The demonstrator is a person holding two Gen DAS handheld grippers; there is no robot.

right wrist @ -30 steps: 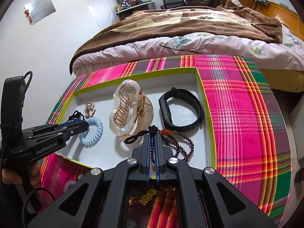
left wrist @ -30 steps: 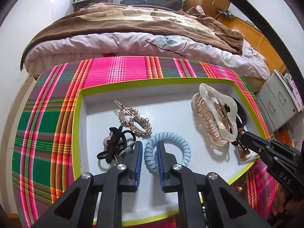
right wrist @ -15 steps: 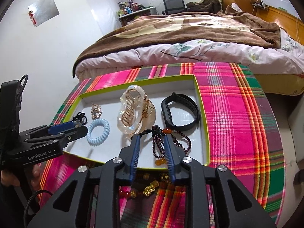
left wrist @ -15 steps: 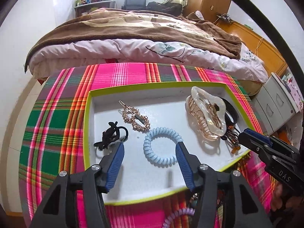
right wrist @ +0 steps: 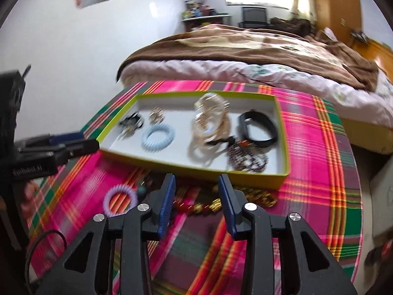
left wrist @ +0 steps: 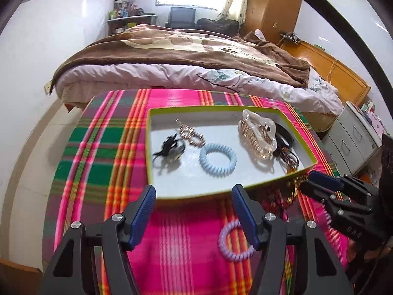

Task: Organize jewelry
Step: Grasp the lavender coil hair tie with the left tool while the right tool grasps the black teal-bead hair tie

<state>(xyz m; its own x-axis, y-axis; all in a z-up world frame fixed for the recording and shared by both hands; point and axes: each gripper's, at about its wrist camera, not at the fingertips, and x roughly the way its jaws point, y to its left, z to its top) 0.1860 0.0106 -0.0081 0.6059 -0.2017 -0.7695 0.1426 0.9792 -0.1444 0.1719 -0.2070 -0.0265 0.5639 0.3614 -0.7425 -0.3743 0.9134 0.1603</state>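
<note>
Jaws of both grippers (left wrist: 194, 211) (right wrist: 196, 199) have just spread, empty, near tray (left wrist: 186, 195). Lilac coil tie (left wrist: 234, 242) near counter's front edge: light, springy; pinch its rim.

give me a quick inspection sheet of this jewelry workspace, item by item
surface: table under a pink and green plaid cloth.
job's things: green-rimmed tray holds a blue coil hair tie, clear claw clip, gold hair clip, black hair ties, black band and dark bead bracelet.
clutter: purple coil hair tie and gold and red beads lie on the cloth outside the tray.
grippers: left gripper and right gripper both open, nothing between the jaws, which have just been opening.
cables: black cable by the left gripper's handle.
surroundings: bed, white drawers.
</note>
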